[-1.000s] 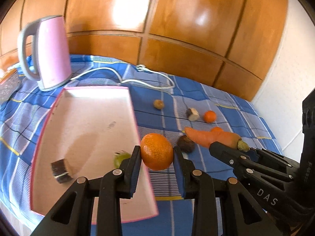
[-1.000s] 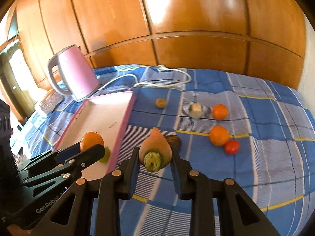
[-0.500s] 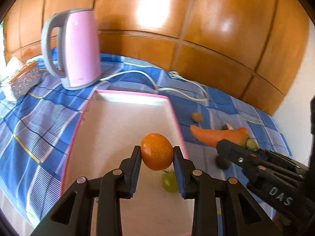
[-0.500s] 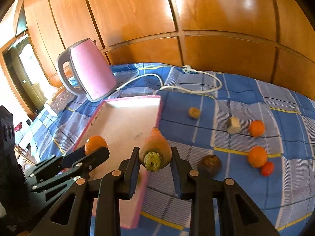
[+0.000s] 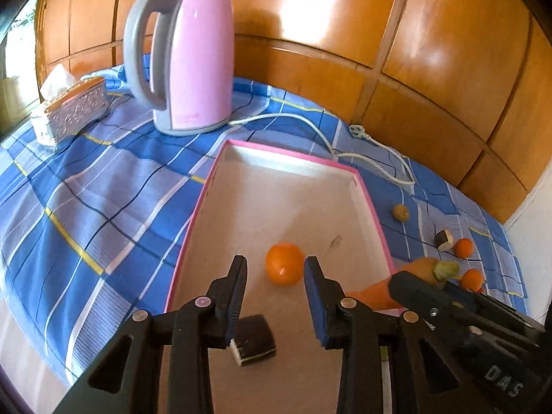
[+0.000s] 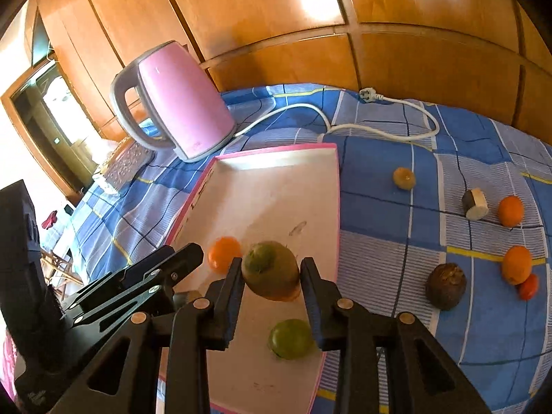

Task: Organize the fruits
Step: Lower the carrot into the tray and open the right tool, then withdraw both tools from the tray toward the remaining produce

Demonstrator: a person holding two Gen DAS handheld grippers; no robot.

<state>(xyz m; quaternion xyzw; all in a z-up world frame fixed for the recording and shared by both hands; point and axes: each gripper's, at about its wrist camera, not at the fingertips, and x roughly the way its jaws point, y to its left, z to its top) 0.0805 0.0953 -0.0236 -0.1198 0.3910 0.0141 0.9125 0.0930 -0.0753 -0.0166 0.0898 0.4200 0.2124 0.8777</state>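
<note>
While 1 orange [image 5: 284,267] sits in 1 tray [image 5: 203,207], 3 oranges [image 6: 510,211] lie outside.

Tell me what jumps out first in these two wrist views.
The pink kettle stands at the back of the blue checked cloth, behind the pink-rimmed tray. In the tray lies an orange between the open left gripper's fingers. The right gripper holds a carrot over the tray.

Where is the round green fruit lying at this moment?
In the right wrist view, the round green fruit lies inside the pink-rimmed tray, near its right rim, just below the carrot that the right gripper holds.
</note>
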